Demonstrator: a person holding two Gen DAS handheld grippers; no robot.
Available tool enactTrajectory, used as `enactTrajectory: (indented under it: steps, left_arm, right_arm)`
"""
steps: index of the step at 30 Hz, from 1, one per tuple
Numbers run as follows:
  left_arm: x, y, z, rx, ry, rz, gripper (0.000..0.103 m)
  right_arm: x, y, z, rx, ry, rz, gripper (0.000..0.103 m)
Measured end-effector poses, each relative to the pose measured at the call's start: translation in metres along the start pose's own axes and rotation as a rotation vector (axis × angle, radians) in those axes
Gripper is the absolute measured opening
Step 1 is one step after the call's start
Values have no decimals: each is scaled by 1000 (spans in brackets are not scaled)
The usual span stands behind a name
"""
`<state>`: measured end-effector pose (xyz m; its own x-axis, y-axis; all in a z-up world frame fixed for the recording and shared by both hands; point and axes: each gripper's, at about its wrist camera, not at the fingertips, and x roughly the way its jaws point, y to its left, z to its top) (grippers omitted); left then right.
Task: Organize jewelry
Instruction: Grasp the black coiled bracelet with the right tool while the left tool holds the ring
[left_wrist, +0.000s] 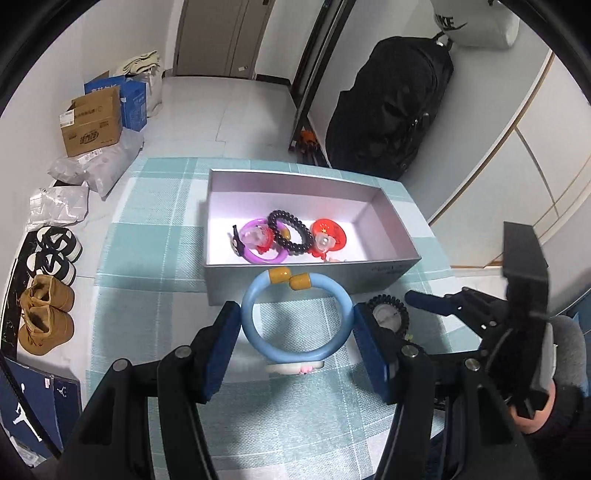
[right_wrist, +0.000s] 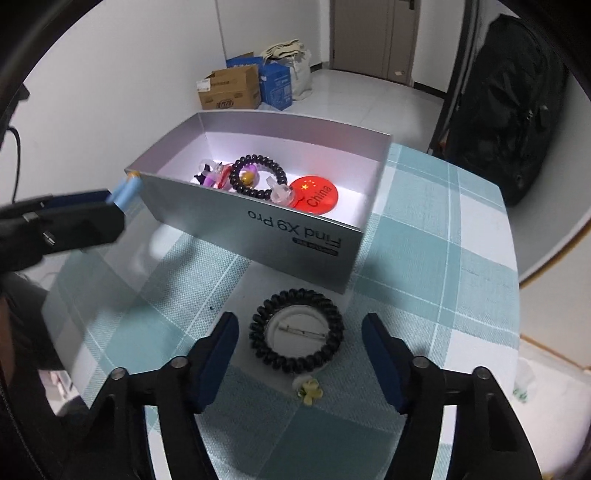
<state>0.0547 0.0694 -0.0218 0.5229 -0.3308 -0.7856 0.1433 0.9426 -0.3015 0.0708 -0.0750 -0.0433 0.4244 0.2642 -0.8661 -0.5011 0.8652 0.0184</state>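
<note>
The left gripper (left_wrist: 295, 328) jaws are clamping the blue bangle (left_wrist: 295, 317) toward the box (left_wrist: 295, 284) at twelve o'clock; the right gripper (right_wrist: 300, 354) jaws are gaping wide around the black coil bracelet (right_wrist: 296, 328), ready for pickup.

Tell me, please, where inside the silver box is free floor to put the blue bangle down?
The left gripper holds the blue bangle. In the silver box, bare floor lies along the far wall and at the right end beyond the red badge. The middle is crowded: purple ring, black bead bracelet and badge touch or overlap.
</note>
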Motion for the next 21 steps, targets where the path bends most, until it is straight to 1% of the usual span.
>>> enactTrajectory:
  steps: [1,2,6,10,12,18,21]
  left_arm:
    - [0,1,0,-1,-2,0,57]
    - [0,1,1,-4,-3,1,57]
    - [-2,6,2,-23,-5,-14,57]
    - [-4,5,3,-26,-16,-24,57]
    - [-5,5,2,-25,-17,-26,57]
    - [-7,5,3,-28,-24,-23,57]
    - [-10,6,4,-30,-44,-25,57]
  right_arm:
    - [2,2,-1,-9,8,-5,58]
    - [4,4,-1,-18,16,-13,56]
    - [3,9,-1,-60,19,-47,52]
    - [1,8,-3,-56,23,-26,48]
    - [-1,9,-2,-56,22,-23,47]
    - [-6,8,2,-33,5,24,47]
    - [-10,4,3,-24,-4,42,47]
